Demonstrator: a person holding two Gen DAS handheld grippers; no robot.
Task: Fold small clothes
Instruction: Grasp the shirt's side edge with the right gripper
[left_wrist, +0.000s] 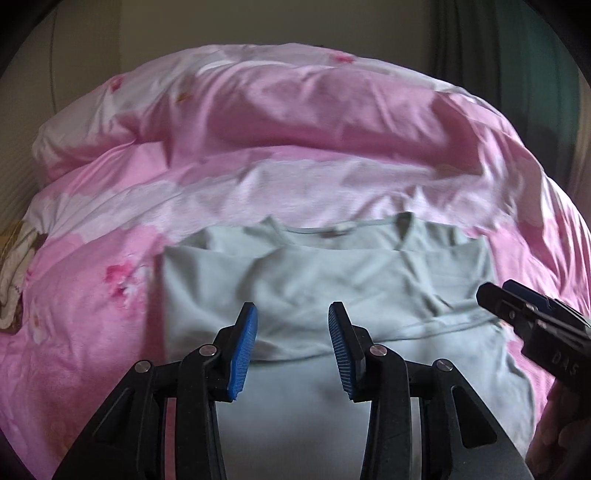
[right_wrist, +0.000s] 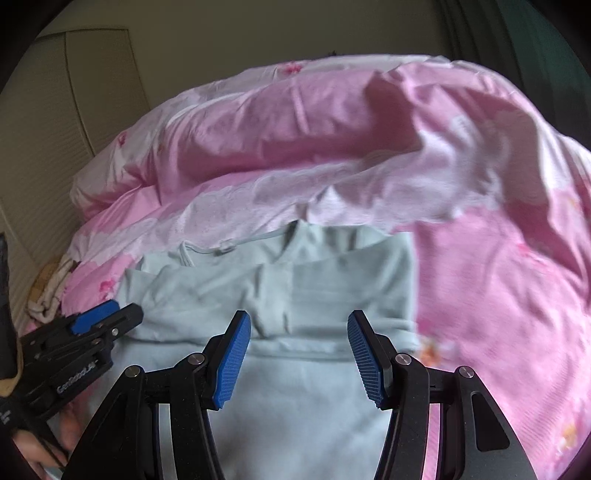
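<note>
Below both parted claws (left_wrist: 293, 317) lies the shirt (left_wrist: 332, 280).

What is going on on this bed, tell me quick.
A person is folding a pale green top on a pink floral duvet, with a handheld gripper in each hand. The top lies partly folded, its sides turned in and the neckline at the far end. The left gripper and the right gripper both hover open above it, holding nothing.
</note>
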